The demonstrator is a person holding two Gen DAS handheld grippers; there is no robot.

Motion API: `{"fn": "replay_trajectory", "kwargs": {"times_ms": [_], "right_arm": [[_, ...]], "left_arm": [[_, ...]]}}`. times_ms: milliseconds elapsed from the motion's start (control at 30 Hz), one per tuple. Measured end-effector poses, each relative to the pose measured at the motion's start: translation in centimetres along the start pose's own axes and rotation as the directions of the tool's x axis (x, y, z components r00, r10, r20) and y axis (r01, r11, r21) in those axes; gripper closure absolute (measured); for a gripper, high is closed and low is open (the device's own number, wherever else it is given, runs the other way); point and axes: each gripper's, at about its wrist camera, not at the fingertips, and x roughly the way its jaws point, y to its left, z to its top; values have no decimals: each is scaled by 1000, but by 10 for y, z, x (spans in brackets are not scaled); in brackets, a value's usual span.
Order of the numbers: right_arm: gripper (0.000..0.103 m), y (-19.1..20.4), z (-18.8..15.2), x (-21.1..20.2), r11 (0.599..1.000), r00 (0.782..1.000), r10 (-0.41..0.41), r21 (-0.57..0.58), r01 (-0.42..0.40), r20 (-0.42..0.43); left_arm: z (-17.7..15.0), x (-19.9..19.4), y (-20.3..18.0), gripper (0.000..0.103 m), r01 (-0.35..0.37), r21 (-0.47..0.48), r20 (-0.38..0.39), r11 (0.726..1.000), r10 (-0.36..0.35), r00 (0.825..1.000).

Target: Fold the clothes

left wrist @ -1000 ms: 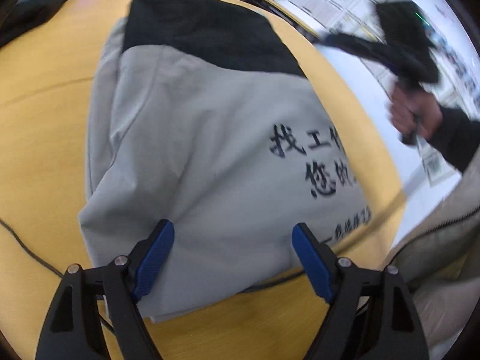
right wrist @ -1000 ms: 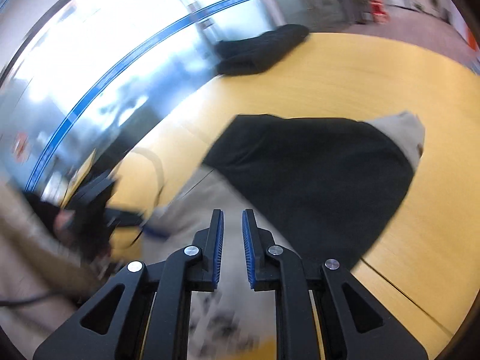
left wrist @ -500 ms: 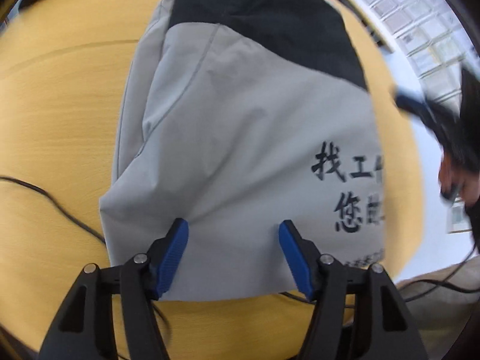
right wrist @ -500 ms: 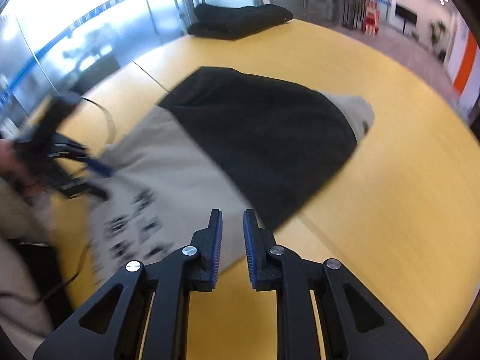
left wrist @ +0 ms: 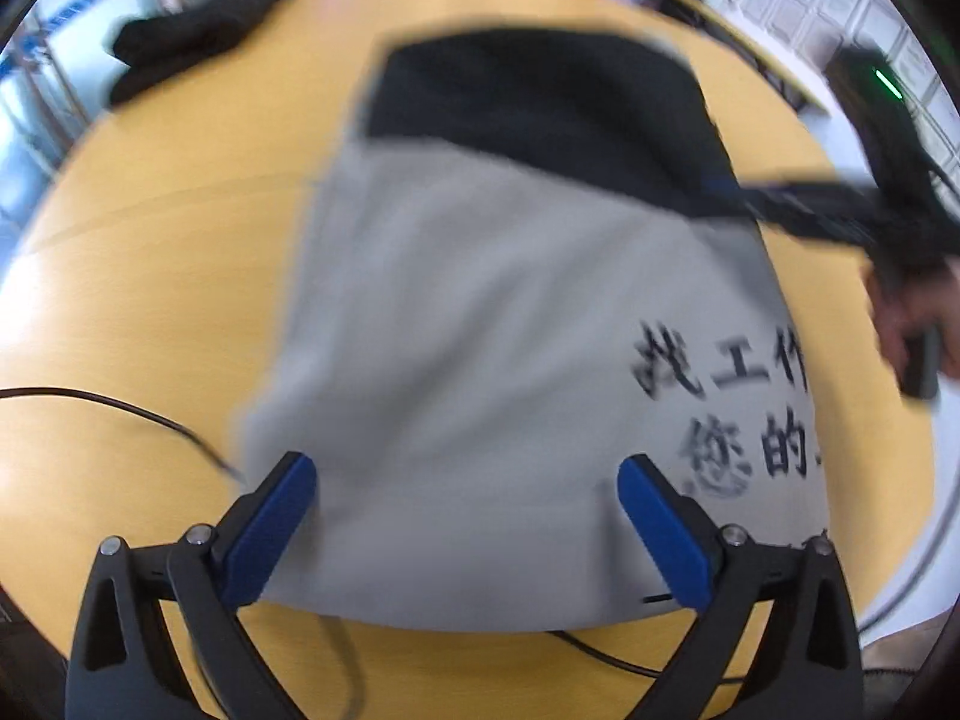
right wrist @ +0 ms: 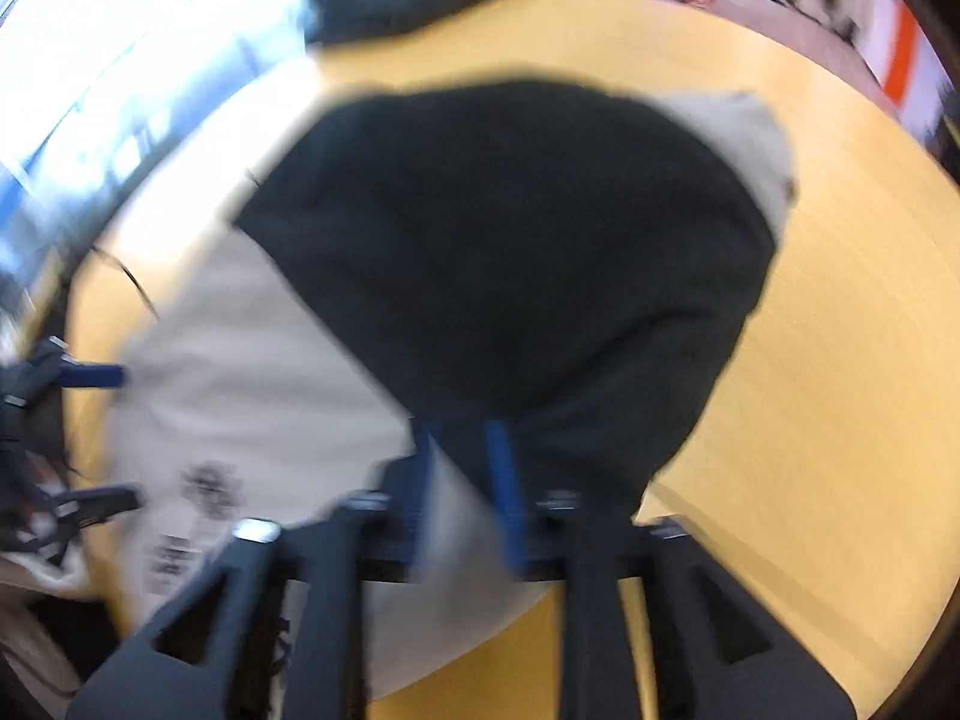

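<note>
Roughly mid-fold, judging by shape: grey-and-black garment (left wrist: 510, 324) lies flat on the yellow table (left wrist: 150, 276) as a compact block.
Left gripper (left wrist: 462, 516) spread wide over its near hem, gripping nothing. Right gripper (right wrist: 462, 480) at the grey/black seam, jaws narrow; too blurred to tell if cloth is pinched. Another dark bundle (left wrist: 186, 51) sits well apart. Further folds may remain.

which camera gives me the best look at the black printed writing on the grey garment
The left wrist view. There the printed characters sit large on the grey garment, near its right edge, only mildly blurred. The right wrist view shows the same print only as small, motion-smeared smudges at lower left.
</note>
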Motion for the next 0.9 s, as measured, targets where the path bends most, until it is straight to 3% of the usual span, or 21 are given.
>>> {"fn": "replay_trajectory", "kwargs": {"times_ms": [67, 167, 267, 367, 433, 567, 633, 800, 867, 900], "right_arm": [[47, 3, -25, -35, 991, 995, 78, 104, -85, 68], [39, 6, -70, -70, 959, 984, 160, 223, -175, 80], [38, 3, -114, -86, 943, 988, 153, 300, -143, -9], [38, -11, -143, -86, 926, 990, 127, 366, -95, -65], [36, -23, -134, -72, 915, 989, 142, 388, -113, -46], [31, -50, -103, -38, 889, 982, 188, 421, -177, 15], [31, -64, -88, -21, 875, 977, 210, 436, -209, 47], [28, -95, -49, 19, 837, 957, 263, 465, -288, 120], [29, -93, -31, 33, 842, 955, 276, 452, -295, 109], [35, -87, -24, 38, 863, 962, 259, 427, -271, 86]], "left_arm": [[-1, -5, 12, 0, -19, -3, 24, 1000, 19, 1000], [-4, 0, 24, 0, -38, -9, 34, 999, 38, 999], [6, -2, 27, 0, -36, -25, 104, 999, 38, 994], [16, -3, 29, 0, 36, -20, 126, 999, -33, 991], [22, 15, 27, 0, 61, 0, 63, 998, -61, 996], [10, 45, 37, 0, 129, -62, -41, 990, -132, 990], [4, 51, 44, 0, 168, -90, -49, 982, -173, 984], [-7, 47, 42, 0, 190, -51, -56, 981, -192, 980], [-9, 47, 40, 0, 194, -53, -84, 980, -198, 977], [-9, 47, 40, 0, 192, -61, -99, 979, -198, 975]]}}
